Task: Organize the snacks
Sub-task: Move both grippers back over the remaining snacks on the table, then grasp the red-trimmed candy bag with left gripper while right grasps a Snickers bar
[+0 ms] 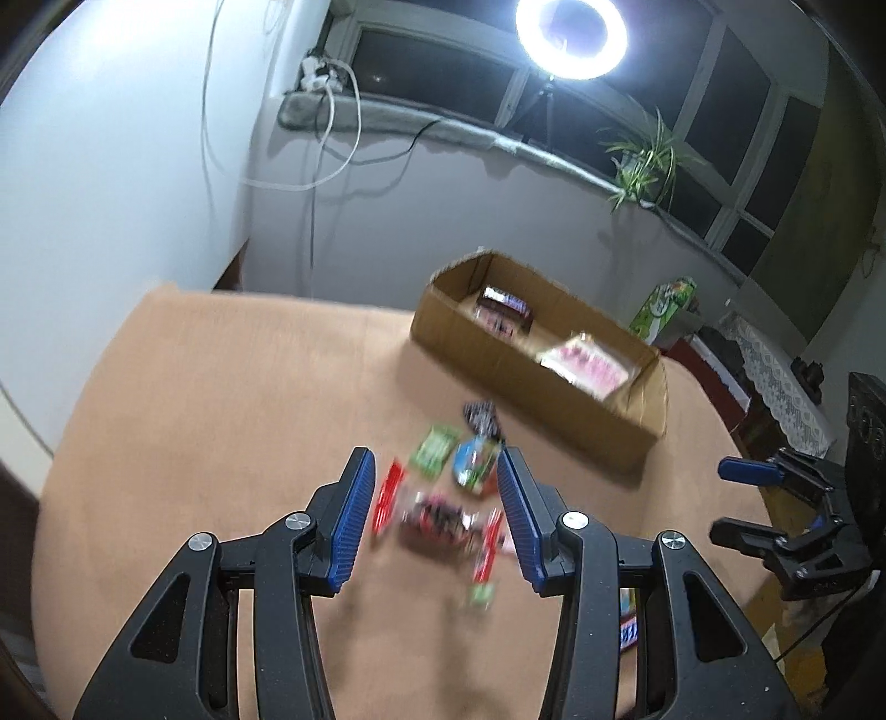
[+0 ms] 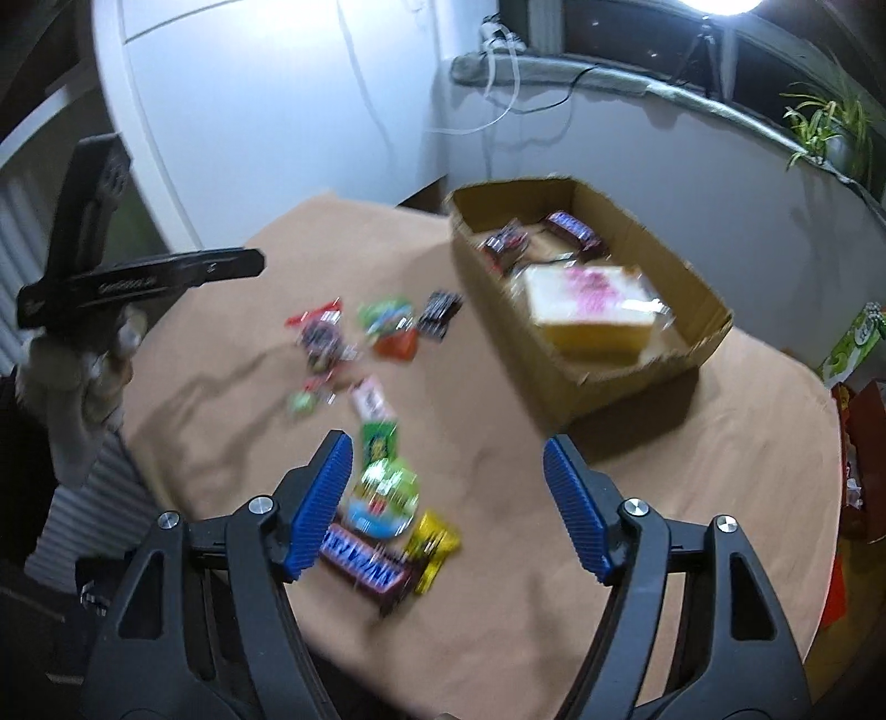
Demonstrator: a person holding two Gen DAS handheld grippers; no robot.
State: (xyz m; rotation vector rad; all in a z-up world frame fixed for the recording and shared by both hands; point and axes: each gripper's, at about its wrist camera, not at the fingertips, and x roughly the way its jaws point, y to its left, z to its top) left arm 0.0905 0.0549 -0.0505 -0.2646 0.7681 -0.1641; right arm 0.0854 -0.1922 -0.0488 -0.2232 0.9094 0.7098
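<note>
Several small snack packets lie loose on the tan table [image 1: 221,387]. My left gripper [image 1: 434,476] is open above a red and dark packet [image 1: 437,515], with green [image 1: 434,457] and blue-green [image 1: 475,462] packets just beyond. My right gripper [image 2: 446,459] is open and empty; a Snickers bar [image 2: 362,562], a round green packet [image 2: 382,490] and a yellow packet [image 2: 434,540] lie by its left finger. A cardboard box [image 2: 581,387] holds a pink and yellow pack [image 2: 592,310] and dark bars [image 2: 573,230]. The box also shows in the left wrist view [image 1: 498,382].
More packets lie mid-table [image 2: 387,327]. The right gripper shows at the left view's right edge [image 1: 775,498]. The left gripper's body shows at the right view's left [image 2: 138,277]. A ring light [image 1: 570,33], a plant [image 1: 648,160] and a green carton [image 1: 662,307] stand beyond the table.
</note>
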